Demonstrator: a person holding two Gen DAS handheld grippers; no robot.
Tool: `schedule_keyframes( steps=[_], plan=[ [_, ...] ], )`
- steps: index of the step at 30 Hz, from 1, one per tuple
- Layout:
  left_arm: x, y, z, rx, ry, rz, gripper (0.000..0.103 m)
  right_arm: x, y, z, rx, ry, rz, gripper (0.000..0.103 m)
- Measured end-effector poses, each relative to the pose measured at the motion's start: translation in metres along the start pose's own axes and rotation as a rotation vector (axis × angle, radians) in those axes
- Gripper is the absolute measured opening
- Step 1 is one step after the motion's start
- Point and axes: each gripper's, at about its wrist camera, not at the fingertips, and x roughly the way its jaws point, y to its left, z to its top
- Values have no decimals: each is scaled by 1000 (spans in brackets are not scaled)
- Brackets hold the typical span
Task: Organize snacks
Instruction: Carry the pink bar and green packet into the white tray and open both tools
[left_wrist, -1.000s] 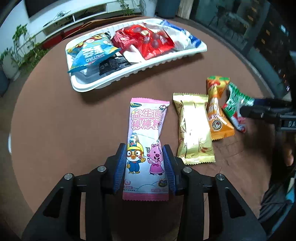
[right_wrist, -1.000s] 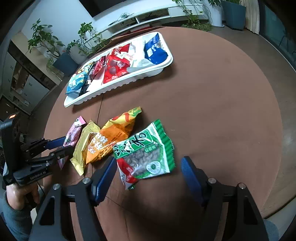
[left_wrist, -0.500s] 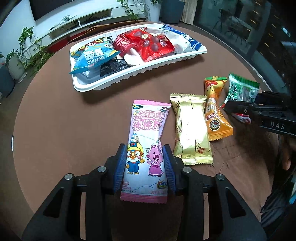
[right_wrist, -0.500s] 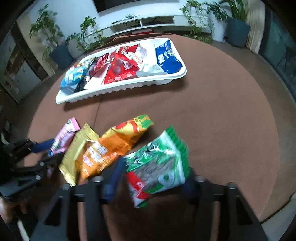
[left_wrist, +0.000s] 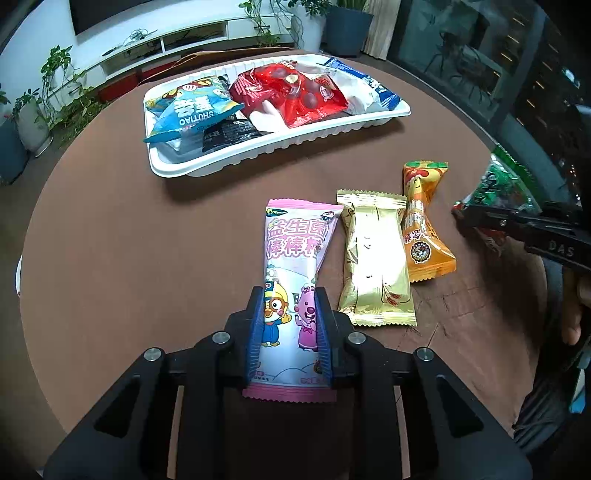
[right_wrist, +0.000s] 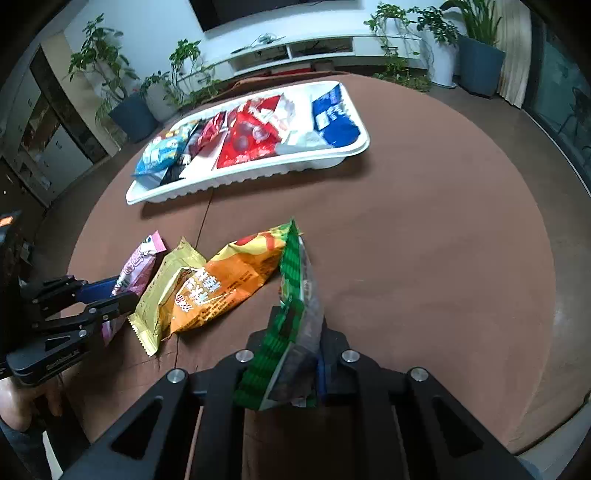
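My left gripper (left_wrist: 290, 301) is shut on a pink cartoon snack packet (left_wrist: 295, 266) that lies flat on the round brown table (left_wrist: 110, 236). My right gripper (right_wrist: 299, 317) is shut on a green snack packet (right_wrist: 295, 295), squeezed on edge and lifted off the table; it shows at the right of the left wrist view (left_wrist: 502, 188). A gold packet (left_wrist: 373, 258) and an orange packet (left_wrist: 424, 221) lie between them. A white tray (left_wrist: 258, 155) with several snack packets stands at the far side.
The table edge curves close on the right (right_wrist: 554, 295). Potted plants (right_wrist: 122, 96) and a low white shelf (right_wrist: 314, 48) stand beyond the table. The tray has a bare patch near its front right corner (right_wrist: 325, 157).
My right gripper closed on the green packet and lifted it, turning it on edge. My left gripper tightened on the pink packet, which has hardly moved.
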Motion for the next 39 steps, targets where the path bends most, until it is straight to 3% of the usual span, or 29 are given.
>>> schedule_keyframes(
  steps=[14,29,39],
  plan=[
    [-8,9,-5,-59,-34,-20,16,-20,-2,-3,11,-57,27,15],
    [-50,26,-1,-218,-162,-170,16,-44,-4,8,33,-124,59,15],
    [-79,29,31,-259,-252,-236,16,-74,-21,39,51,-212,52,15]
  ],
)
